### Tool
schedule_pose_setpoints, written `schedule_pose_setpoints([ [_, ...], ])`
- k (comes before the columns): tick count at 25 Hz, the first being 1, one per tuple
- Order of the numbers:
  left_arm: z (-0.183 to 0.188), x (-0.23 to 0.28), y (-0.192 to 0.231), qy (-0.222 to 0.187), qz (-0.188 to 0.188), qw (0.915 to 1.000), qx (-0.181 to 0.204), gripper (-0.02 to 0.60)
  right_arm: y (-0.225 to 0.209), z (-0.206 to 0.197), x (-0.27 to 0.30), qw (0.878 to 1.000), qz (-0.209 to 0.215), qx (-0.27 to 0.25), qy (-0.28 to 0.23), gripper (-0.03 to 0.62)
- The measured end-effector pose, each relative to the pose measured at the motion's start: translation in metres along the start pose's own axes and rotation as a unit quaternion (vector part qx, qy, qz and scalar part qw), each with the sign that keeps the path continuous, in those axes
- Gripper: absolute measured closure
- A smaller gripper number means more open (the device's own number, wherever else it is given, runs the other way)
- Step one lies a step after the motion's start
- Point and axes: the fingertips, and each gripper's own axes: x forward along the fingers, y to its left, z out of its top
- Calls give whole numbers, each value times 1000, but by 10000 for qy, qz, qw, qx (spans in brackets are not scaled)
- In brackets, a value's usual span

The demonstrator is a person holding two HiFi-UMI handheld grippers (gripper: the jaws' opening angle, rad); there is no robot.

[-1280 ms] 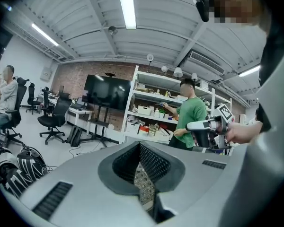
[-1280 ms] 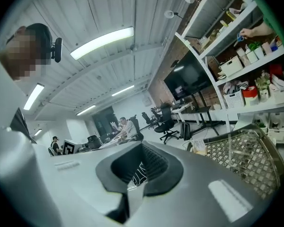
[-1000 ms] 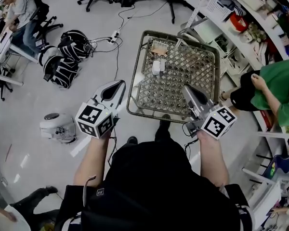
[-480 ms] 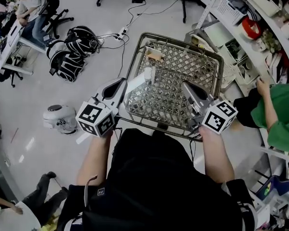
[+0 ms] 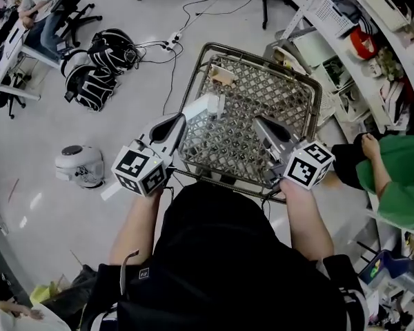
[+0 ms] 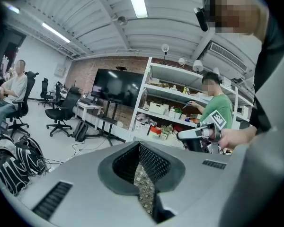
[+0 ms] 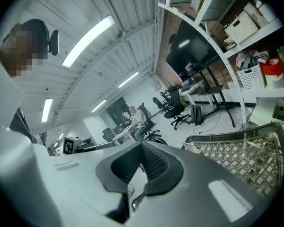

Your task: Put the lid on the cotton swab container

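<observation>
In the head view a small white container (image 5: 214, 104) stands on the wire mesh table (image 5: 290, 81) near its left rim; I cannot make out a separate lid. A small tan object (image 5: 224, 76) lies at the table's far left corner. My left gripper (image 5: 175, 121) hovers just short of the left rim, near the white container, its jaws shut and empty. My right gripper (image 5: 260, 122) hangs over the table's near right part, also shut on nothing. Both gripper views point up at the room; the left gripper (image 6: 139, 146) and right gripper (image 7: 142, 144) show closed tips.
Black bags (image 5: 100, 67) and a white round device (image 5: 79, 165) lie on the floor to the left. Cables (image 5: 176, 43) trail behind the table. Shelving (image 5: 372, 26) and a person in green (image 5: 400, 178) stand to the right. Office chairs and seated people are at the far left.
The view has closed in on the table, and the white container now shows nearer the table's left rim and my left gripper. Both grippers stay shut in about the same spots.
</observation>
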Motion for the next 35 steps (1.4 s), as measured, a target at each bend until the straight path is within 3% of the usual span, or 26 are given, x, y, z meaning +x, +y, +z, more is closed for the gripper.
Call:
schedule_pose_setpoints([
  [7, -28, 10, 21, 108, -15, 9999, 32, 575, -10, -10, 18, 9987, -419, 259, 110, 586],
  [10, -51, 24, 37, 418, -23, 9991, 53, 569, -21, -19, 31, 9977, -596, 305, 135, 586],
  [15, -106, 49, 39, 1158, -127, 9932, -76, 451, -52, -40, 35, 9937, -906, 556, 367, 585],
  [21, -157, 90, 48, 1845, -252, 9824, 120, 402, -96, -69, 59, 9908, -936, 455, 864, 585],
  [25, -184, 115, 47, 1954, -380, 9800, 15, 379, -119, -87, 79, 9883, -950, 238, 1168, 585],
  [35, -257, 156, 52, 2479, -470, 9668, 399, 356, -155, -143, 114, 9774, -989, 145, 1862, 583],
])
